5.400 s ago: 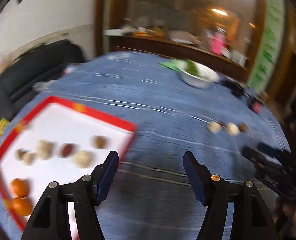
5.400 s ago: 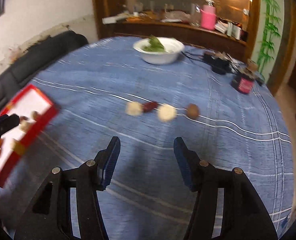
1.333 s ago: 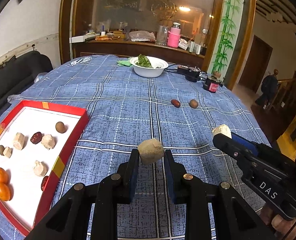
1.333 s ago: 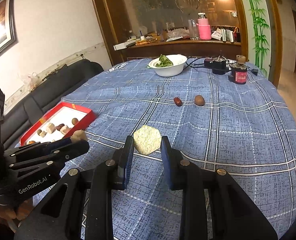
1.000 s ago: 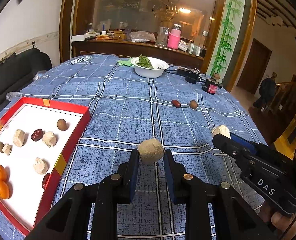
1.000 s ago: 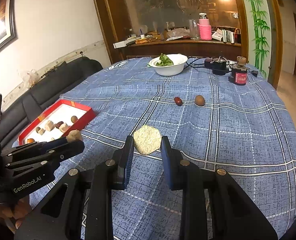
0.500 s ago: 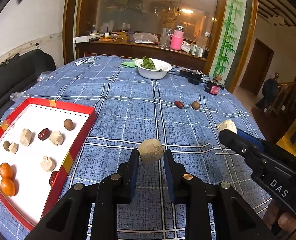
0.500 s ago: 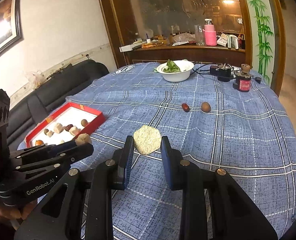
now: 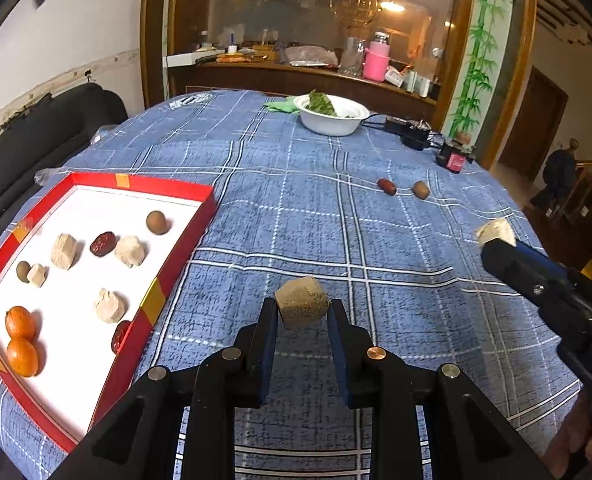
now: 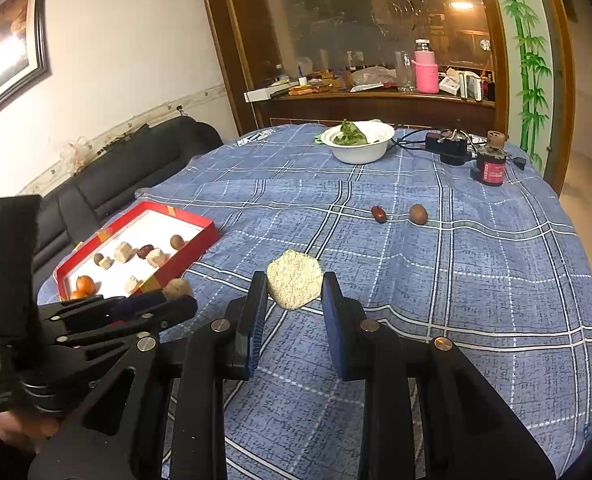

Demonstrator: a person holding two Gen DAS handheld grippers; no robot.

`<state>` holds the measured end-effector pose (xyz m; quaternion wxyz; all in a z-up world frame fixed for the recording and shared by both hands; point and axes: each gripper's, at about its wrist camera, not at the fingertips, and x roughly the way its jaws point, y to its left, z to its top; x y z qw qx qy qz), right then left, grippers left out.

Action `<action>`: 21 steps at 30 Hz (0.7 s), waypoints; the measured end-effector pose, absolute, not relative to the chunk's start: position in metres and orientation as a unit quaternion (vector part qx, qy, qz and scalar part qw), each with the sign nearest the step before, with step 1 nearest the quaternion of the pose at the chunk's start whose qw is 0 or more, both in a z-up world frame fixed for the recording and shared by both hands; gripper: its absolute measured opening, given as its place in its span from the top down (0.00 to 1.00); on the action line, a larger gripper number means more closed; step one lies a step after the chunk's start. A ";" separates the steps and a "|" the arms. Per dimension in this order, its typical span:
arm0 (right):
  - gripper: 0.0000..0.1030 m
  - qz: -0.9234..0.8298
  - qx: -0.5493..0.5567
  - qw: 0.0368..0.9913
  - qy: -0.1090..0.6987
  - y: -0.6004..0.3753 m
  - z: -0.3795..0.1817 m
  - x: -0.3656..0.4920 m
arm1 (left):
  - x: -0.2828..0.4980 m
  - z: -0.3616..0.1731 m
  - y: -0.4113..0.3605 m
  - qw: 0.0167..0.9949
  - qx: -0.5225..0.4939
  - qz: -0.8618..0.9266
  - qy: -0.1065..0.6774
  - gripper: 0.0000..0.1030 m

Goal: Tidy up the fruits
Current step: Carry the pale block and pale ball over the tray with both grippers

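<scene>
My left gripper [image 9: 301, 310] is shut on a tan, grainy lump [image 9: 302, 302], held above the blue checked tablecloth. My right gripper [image 10: 294, 284] is shut on a pale, rice-textured lump [image 10: 295, 285]; it also shows at the right of the left wrist view as the right gripper [image 9: 496, 240]. The red tray [image 9: 164, 256] with a white floor lies to the left and holds several pale chunks, red dates, brown round fruits and two oranges [image 9: 21, 338]. A red date [image 9: 387, 186] and a brown round fruit [image 9: 421, 190] lie on the cloth farther back.
A white bowl of greens [image 9: 332, 114] stands at the table's far side, with a black power strip [image 9: 410, 132] and a small dark jar [image 9: 454, 158] to its right. A black sofa [image 10: 116, 176] runs along the left. A wooden sideboard stands behind the table.
Both grippers keep their lumps. The left view has tilted slightly, so the tray sits a little farther right and nearer; the right gripper has risen a little.
</scene>
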<state>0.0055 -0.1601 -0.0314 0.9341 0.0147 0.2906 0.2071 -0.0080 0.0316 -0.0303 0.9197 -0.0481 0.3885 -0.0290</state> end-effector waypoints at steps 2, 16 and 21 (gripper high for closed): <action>0.75 0.207 0.013 0.934 0.290 -0.158 -0.031 0.004 | -0.009 -0.031 0.033 0.920 -0.047 -0.028 0.388 0.76; 0.75 0.214 0.003 0.935 0.284 -0.148 -0.025 -0.006 | -0.016 -0.025 0.038 0.922 -0.046 -0.021 0.384 0.76; 0.75 0.215 0.001 0.934 0.284 -0.147 -0.025 -0.006 | -0.018 -0.023 0.042 0.923 -0.049 -0.020 0.382 0.76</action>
